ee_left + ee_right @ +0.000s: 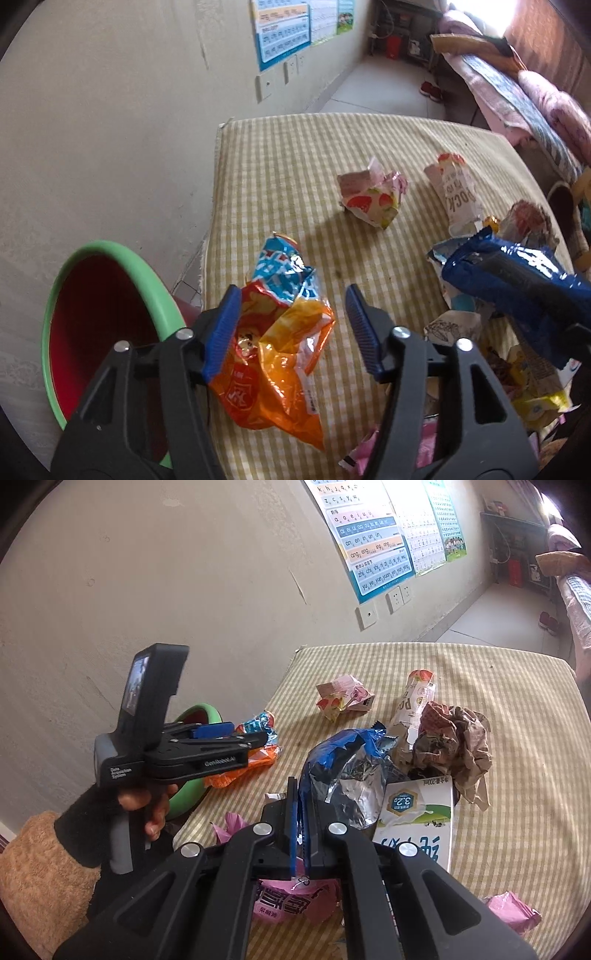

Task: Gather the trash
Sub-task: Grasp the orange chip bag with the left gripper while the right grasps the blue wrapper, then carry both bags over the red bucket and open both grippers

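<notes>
My left gripper is open, its jaws on either side of an orange and blue snack bag that lies on the checked table. The bag's upper part lies between the blue pads. My right gripper is shut on a blue foil wrapper and holds it above the table; it also shows in the left wrist view. A green-rimmed red bin stands left of the table, beside the left gripper.
More trash lies on the table: a strawberry wrapper, a white Pocky box, crumpled brown paper, a milk carton, pink wrappers. A wall runs along the left. A bed stands behind.
</notes>
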Tool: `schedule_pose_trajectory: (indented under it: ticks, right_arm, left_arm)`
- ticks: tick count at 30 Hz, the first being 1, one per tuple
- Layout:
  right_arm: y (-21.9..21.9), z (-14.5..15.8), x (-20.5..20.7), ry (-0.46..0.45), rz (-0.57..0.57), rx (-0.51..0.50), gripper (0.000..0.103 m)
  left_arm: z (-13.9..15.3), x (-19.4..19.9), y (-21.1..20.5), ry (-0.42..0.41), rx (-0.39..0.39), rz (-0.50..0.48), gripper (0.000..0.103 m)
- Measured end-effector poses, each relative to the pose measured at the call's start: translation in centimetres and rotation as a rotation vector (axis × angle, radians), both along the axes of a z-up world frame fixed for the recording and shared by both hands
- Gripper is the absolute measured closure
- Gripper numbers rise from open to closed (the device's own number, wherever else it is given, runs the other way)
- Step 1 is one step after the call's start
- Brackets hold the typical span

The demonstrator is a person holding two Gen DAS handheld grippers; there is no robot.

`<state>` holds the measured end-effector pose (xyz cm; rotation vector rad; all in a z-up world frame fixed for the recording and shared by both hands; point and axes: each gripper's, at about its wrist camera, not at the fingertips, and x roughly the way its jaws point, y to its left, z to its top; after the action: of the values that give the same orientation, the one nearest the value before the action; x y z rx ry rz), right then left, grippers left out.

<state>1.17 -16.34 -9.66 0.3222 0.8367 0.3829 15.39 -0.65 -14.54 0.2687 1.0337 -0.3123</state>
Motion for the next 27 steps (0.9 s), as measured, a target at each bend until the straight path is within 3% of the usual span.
schedule_pose_trajectory:
  ticks: [4, 10, 14, 18, 22, 27]
  right_arm:
    - [0.0, 0.0, -0.1, -0.003, 0.003, -0.002, 0.101]
    - [0.1, 0.3, -0.4, -0.016, 0.004, -0.009, 0.101]
    - [0.2, 0.8, -0.8, -0.034, 0.004, -0.007, 0.101]
    - [0.1, 1.7, -1.1, -0.051, 0.004, -0.005, 0.101]
    - [0.9, 2.3, -1.1, -0.051, 0.032, 0.013, 0.101]
    - [4.0, 2.9, -0.5, -0.050, 0.137, 0.030, 0.101]
  left_arm:
    - [-1.0, 0.6, -0.3, 0.002, 0.058, 0.010, 0.043]
    - [-0.7, 0.2, 0.7, -0.013, 0.008, 0.060, 0.059]
    - [-0.2, -0.5, 1.1, -0.050, -0.016, 0.089, 0.060]
    - [2.9, -2.6, 2.7, -0.124, -0.126, 0.140, 0.060]
    - [6.2, -5.2, 5.7, -0.204, -0.177, 0.219, 0.060]
    - [7.1, -7.3, 11.4, -0.198, -0.207, 0.378, 0.060]
